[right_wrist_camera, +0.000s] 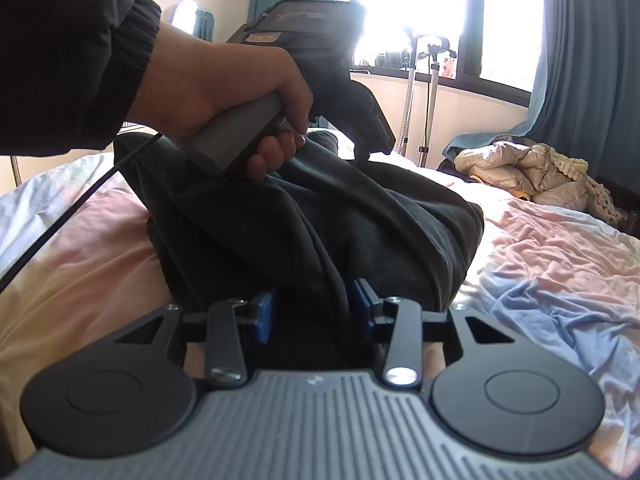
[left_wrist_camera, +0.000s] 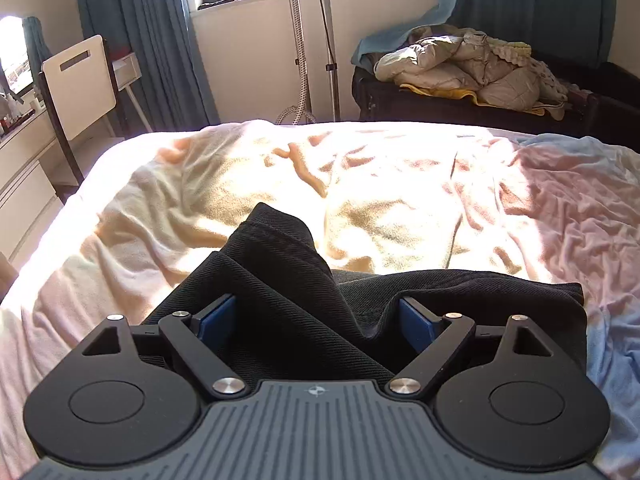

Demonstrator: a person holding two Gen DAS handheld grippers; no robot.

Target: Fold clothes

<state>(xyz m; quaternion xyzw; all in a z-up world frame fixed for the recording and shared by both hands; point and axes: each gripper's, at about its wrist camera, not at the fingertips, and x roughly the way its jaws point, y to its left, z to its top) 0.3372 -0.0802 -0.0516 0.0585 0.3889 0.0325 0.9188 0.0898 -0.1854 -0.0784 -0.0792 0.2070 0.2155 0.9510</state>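
Now we see: black twill garment (left_wrist_camera: 288, 280) bunched on sunlit pastel bedsheet (left_wrist_camera: 400, 200) | left gripper (left_wrist_camera: 320, 316) spread wide, cloth between pads (not pinched) | right gripper (right_wrist_camera: 314, 312) pinching garment fold

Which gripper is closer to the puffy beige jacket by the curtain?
Right, judged hedged. Right gripper sits toward the puffy beige jacket side of the bed; left gripper works farther across the dark garment.

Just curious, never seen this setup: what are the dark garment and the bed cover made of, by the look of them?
The dark garment looks like heavy woven cotton, perhaps denim or twill: fine diagonal ribbing, matte, stitched hem. The bed cover seems thin, soft cotton in pastel patches, matte and finely creased.
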